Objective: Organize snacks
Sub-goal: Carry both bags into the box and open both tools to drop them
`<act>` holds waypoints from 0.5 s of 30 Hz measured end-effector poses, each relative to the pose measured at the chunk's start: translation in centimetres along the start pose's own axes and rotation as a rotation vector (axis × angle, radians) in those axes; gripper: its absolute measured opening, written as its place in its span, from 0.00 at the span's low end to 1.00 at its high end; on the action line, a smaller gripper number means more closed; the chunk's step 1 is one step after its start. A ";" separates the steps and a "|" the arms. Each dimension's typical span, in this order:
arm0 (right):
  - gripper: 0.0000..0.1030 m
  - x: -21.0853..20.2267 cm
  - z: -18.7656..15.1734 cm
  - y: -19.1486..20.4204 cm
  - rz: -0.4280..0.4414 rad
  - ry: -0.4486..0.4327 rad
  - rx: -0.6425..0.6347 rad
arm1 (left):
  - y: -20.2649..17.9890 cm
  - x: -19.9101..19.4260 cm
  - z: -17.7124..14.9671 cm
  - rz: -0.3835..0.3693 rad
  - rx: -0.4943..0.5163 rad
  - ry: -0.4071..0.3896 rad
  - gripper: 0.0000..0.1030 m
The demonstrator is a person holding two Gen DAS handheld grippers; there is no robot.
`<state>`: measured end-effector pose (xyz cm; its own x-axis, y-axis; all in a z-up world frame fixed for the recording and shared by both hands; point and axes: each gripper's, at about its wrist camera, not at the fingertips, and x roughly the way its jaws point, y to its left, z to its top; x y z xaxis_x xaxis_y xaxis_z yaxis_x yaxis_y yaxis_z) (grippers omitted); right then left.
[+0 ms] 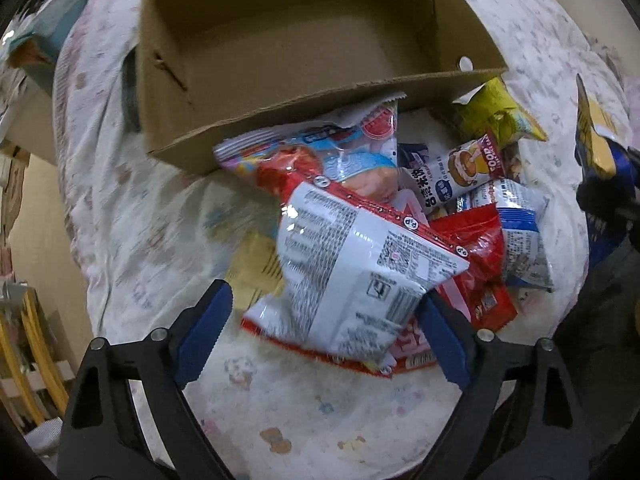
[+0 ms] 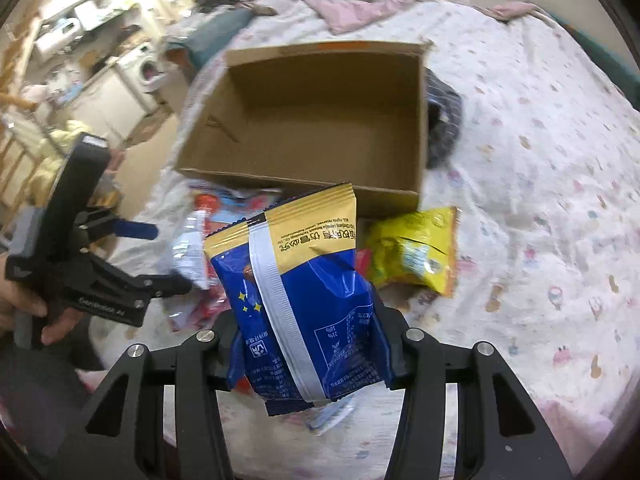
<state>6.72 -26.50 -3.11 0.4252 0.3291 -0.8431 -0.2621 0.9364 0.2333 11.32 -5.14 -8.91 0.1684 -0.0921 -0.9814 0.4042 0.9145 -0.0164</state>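
Right claw [image 2: 308, 354]: grips the blue and gold snack bag [image 2: 298, 300] above the bed [image 2: 540, 160] | left claw [image 1: 324, 320]: wide apart around the white and red packet [image 1: 360, 264], not pinching | tip: lift your bag over the empty cardboard box [image 2: 320, 120], then let go.

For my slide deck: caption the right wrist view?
Right gripper holds a blue snack bag before an empty cardboard box on the bed.
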 end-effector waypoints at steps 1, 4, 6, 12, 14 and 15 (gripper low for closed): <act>0.50 0.1 0.1 -0.2 -0.004 0.002 0.012 | -0.1 0.4 0.0 -0.001 0.001 0.001 0.81; 0.50 0.1 0.2 -0.4 0.001 -0.004 0.024 | -0.4 1.4 0.2 0.014 0.002 0.016 0.69; 0.50 0.1 0.2 -0.4 0.007 -0.002 0.031 | -0.9 1.6 0.2 0.033 0.023 0.023 0.63; 0.50 0.2 0.4 -0.7 0.021 -0.004 0.036 | -1.6 1.4 -0.1 0.025 0.028 0.022 0.45; 0.50 0.3 0.4 -0.8 0.025 -0.003 0.041 | -1.7 1.2 -0.5 0.018 0.028 0.023 0.43; 0.50 0.2 0.4 -0.9 0.024 -0.004 0.042 | -1.8 0.9 -0.8 0.025 0.029 0.017 0.42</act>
<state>7.41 -27.18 -3.30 0.4224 0.3518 -0.8353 -0.2358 0.9325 0.2734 10.00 -6.59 -9.87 0.1634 -0.0621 -0.9846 0.4257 0.9048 0.0136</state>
